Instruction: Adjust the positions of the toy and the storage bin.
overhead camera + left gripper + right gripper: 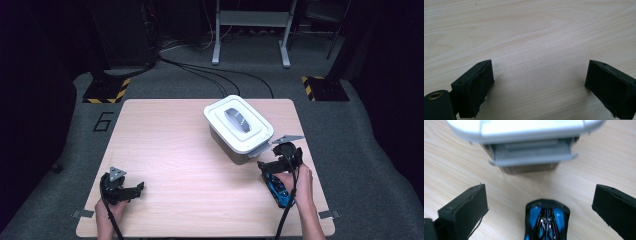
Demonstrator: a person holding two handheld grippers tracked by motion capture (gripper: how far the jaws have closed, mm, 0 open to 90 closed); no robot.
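Floor markings sit furthest left: a painted number six (102,121) on the grey carpet beside the wooden table (175,150), and a yellow-and-black striped base plate (106,91) behind it. My left gripper (136,189) rests low at the near left corner of the table, its jaws spread wide with bare wood between them; in the left gripper view (539,82) nothing lies inside that gap. Moving right across the table, the middle is plain wood. Then comes the white lidded box (238,127), set at an angle toward the far right, with a grey handle (237,120) on its lid and a grey latch flap (532,152) hanging on the side that faces me. Just near of that box my right gripper (272,169) is held over the blue and black toy car (279,190), which lies on the table by my right hand (300,185). In the right gripper view (540,207) the jaws stand wide apart, the car (547,218) sits between them without touching either pad, and the box stands directly ahead of its nose, near but apart.
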